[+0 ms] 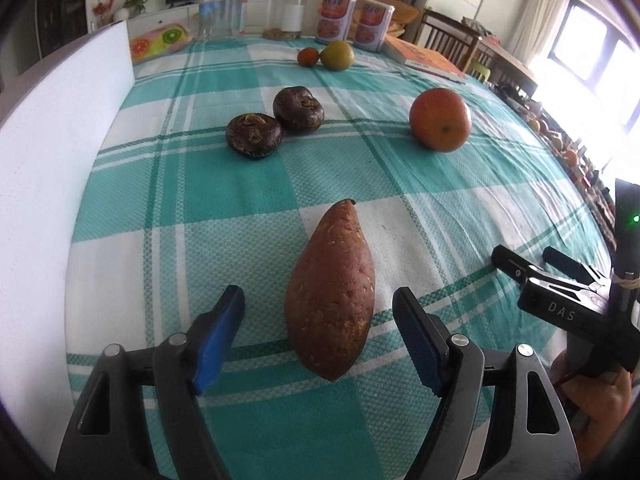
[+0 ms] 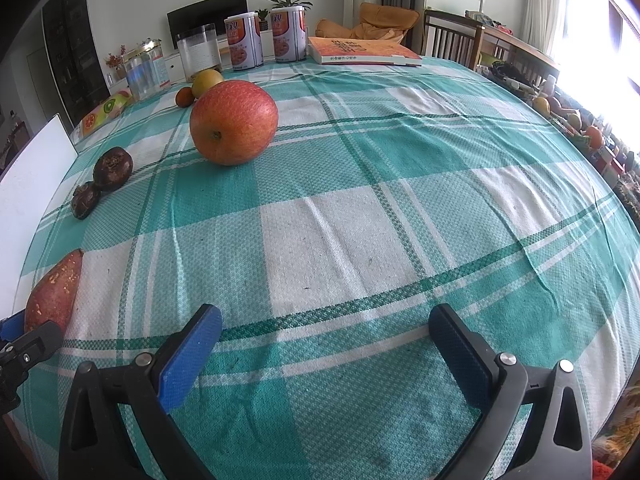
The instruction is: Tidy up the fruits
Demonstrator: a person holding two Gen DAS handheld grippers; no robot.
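Observation:
A reddish-brown sweet potato (image 1: 330, 292) lies lengthwise on the checked cloth. My left gripper (image 1: 319, 294) is open around it, with a gap between each blue pad and the skin. Farther off lie two dark water chestnuts (image 1: 254, 136) (image 1: 298, 108), touching each other. A red-orange apple (image 1: 440, 120) sits to their right. A small orange fruit (image 1: 308, 57) and a yellow-green fruit (image 1: 338, 55) rest near the far edge. My right gripper (image 2: 327, 312) hangs open over bare cloth with nothing between its fingers. In its view the apple (image 2: 234, 122) is ahead on the left and the sweet potato (image 2: 54, 292) at the far left.
A white board (image 1: 60, 160) stands along the table's left side. At the far edge are a fruit-print pouch (image 1: 160, 42), a clear jar (image 1: 222, 10), two printed cans (image 1: 336, 16) and an orange book (image 1: 424, 58). Chairs and clutter lie beyond the right edge.

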